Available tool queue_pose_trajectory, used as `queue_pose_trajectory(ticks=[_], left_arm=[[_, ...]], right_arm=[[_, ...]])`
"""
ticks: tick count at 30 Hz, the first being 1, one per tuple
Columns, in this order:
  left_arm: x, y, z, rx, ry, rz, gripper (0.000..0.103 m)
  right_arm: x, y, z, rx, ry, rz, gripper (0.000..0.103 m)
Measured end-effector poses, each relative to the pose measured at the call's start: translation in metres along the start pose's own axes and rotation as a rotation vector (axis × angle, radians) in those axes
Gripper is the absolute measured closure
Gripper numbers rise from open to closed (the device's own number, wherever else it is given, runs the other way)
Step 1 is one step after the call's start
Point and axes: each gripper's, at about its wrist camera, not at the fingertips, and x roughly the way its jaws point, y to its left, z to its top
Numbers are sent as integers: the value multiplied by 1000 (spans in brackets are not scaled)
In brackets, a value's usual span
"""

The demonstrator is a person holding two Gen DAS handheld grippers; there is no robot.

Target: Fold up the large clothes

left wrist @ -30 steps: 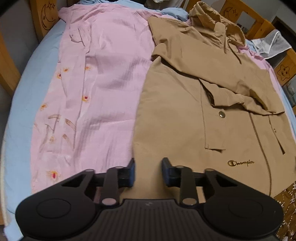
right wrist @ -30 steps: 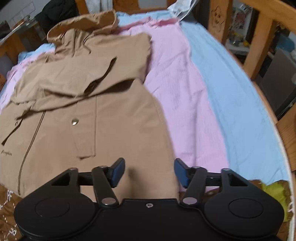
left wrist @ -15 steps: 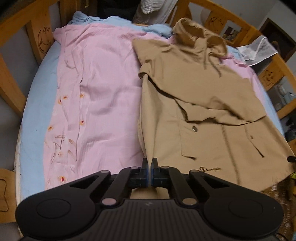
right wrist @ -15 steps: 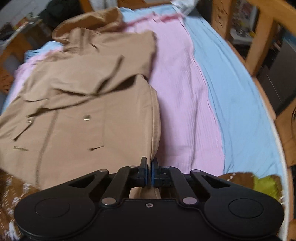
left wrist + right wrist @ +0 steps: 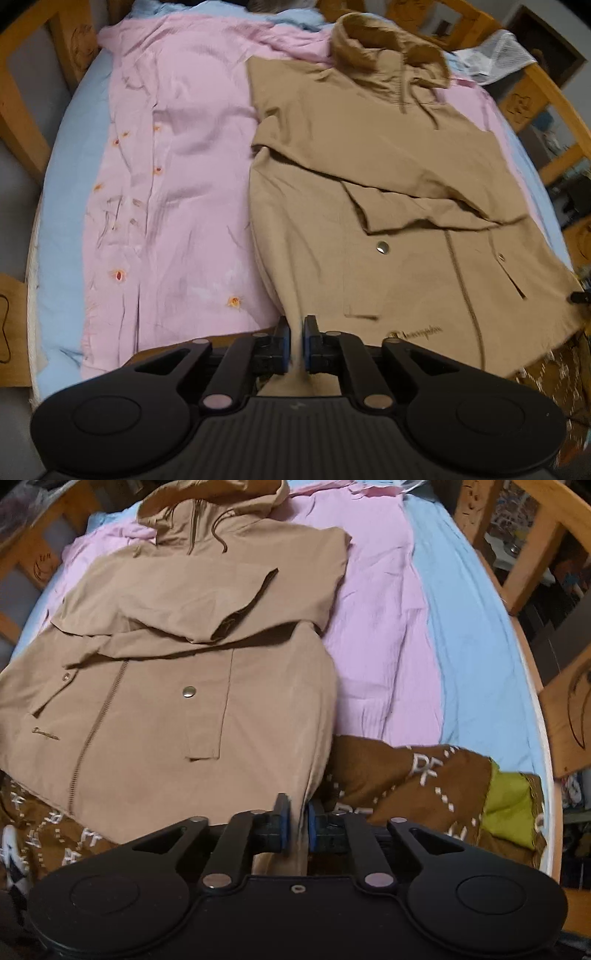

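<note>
A tan hooded jacket (image 5: pixel 388 184) lies front up on the bed, both sleeves folded across its chest, hood at the far end. It also shows in the right wrist view (image 5: pixel 192 657). My left gripper (image 5: pixel 296 343) is shut on the jacket's bottom hem at its left corner. My right gripper (image 5: pixel 297 825) is shut on the hem at the right corner, and the cloth rises up between its blue pads.
A pink garment (image 5: pixel 177 177) lies spread under and beside the jacket on a light blue sheet (image 5: pixel 472 657). A brown patterned blanket (image 5: pixel 424 775) lies at the near edge. Wooden bed rails (image 5: pixel 532 554) surround the mattress.
Both grippers closed on the jacket's bottom hem corners and lifted them; the hem has pulled up and toward me, and more brown blanket shows beneath it.
</note>
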Motion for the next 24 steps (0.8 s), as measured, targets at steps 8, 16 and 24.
queue_pose_trajectory(ticks=[8, 16, 24], left_arm=[[-10, -24, 37, 13, -183, 56, 43], [33, -93, 124, 125, -316, 40, 13], [137, -131, 172, 101, -308, -52, 13]], right_arm=[[5, 1, 89, -88, -124, -20, 47], [91, 24, 280, -66, -360, -55, 37], [175, 50, 400, 50, -553, -89, 38]])
